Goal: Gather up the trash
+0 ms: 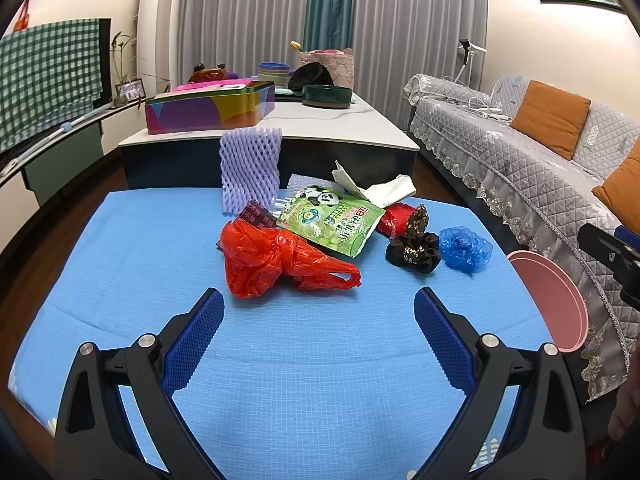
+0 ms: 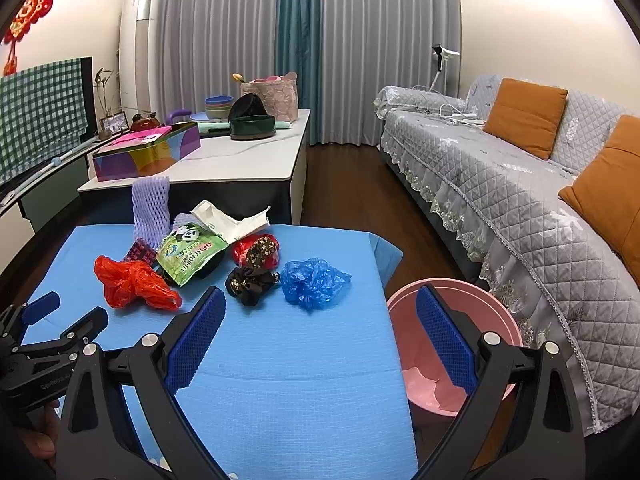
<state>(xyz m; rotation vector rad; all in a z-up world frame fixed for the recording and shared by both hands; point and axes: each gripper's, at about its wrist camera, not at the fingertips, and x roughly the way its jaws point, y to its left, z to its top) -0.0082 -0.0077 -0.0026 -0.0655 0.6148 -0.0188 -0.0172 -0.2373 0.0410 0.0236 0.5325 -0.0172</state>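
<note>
Trash lies in a heap on the blue mat (image 1: 140, 280): a crumpled red plastic bag (image 1: 272, 260), a green panda snack bag (image 1: 332, 220), a purple foam net (image 1: 250, 170), white paper (image 1: 384, 190), a black scrunchie (image 1: 414, 254) and a crumpled blue plastic bag (image 1: 464, 248). My left gripper (image 1: 319, 300) is open just short of the red bag (image 2: 132, 284). My right gripper (image 2: 320, 300) is open and holds nothing. It hovers over the mat's right edge, near the blue bag (image 2: 312, 282). A pink basin (image 2: 460, 284) sits on the floor to the right of the mat.
Behind the mat stands a white-topped coffee table (image 1: 340, 124) with a colourful box (image 1: 208, 110) and bowls. A grey quilted sofa (image 2: 500, 200) with orange cushions runs along the right. Wooden floor (image 2: 348, 192) lies between them. My left gripper (image 2: 66, 314) shows at the lower left.
</note>
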